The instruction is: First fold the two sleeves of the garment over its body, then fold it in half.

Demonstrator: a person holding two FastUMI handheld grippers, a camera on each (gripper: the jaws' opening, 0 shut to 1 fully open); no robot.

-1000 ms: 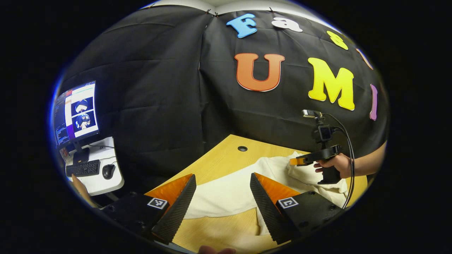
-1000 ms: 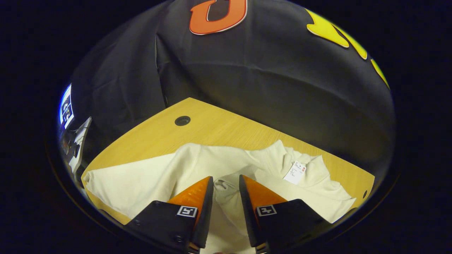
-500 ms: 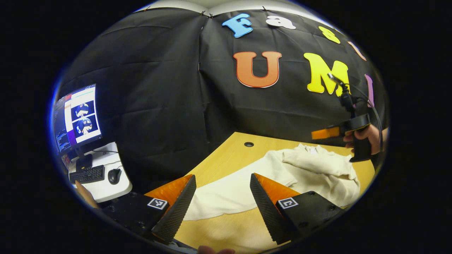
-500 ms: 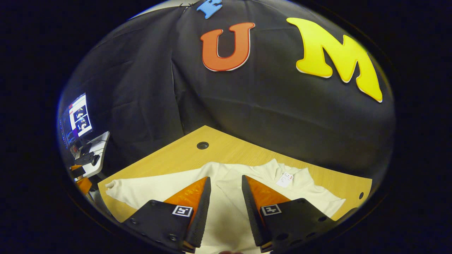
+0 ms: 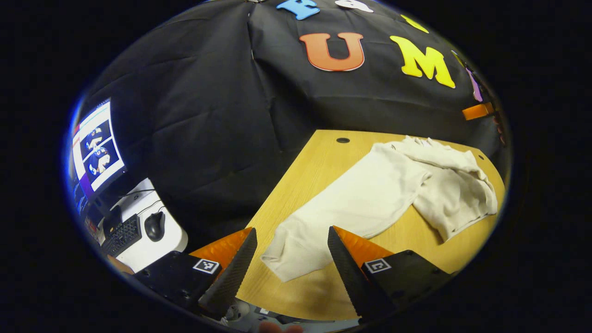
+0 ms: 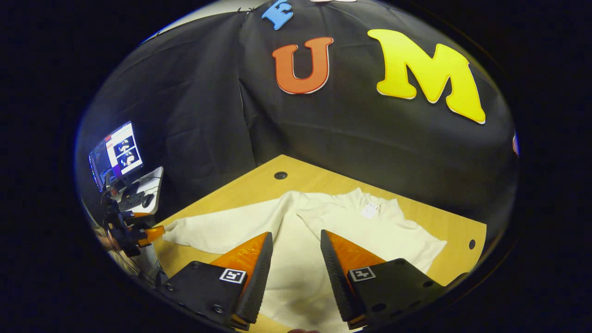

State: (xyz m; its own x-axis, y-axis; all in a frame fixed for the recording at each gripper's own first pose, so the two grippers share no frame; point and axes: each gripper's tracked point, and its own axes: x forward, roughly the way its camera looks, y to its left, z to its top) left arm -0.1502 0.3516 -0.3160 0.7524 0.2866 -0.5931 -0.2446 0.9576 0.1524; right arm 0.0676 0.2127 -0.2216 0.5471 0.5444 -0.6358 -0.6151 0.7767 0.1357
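Note:
A cream long-sleeved garment (image 6: 351, 231) lies on the wooden table (image 6: 231, 194), collar and white tag (image 6: 370, 209) toward the back wall. One sleeve (image 6: 296, 226) lies folded over the body. The other sleeve (image 5: 351, 199) stretches out flat, its cuff (image 5: 280, 259) near the table's front edge. My left gripper (image 5: 291, 273) hangs open above that cuff, nothing between its fingers. My right gripper (image 6: 296, 273) is open above the garment's body and holds nothing. The left gripper (image 6: 138, 233) also shows at the far left of the right gripper view, and the right gripper (image 5: 478, 111) at the far right of the left gripper view.
A round cable hole (image 6: 280, 175) sits in the table near the back corner, another hole (image 6: 471, 243) at the right edge. Beside the table stands a white desk (image 5: 152, 240) with a monitor (image 5: 95, 148), keyboard (image 5: 122, 236) and mouse (image 5: 155, 225).
The right gripper has let go of the folded sleeve, opened wider and risen back from the garment. The left gripper has pulled back, so the whole outstretched sleeve is in sight.

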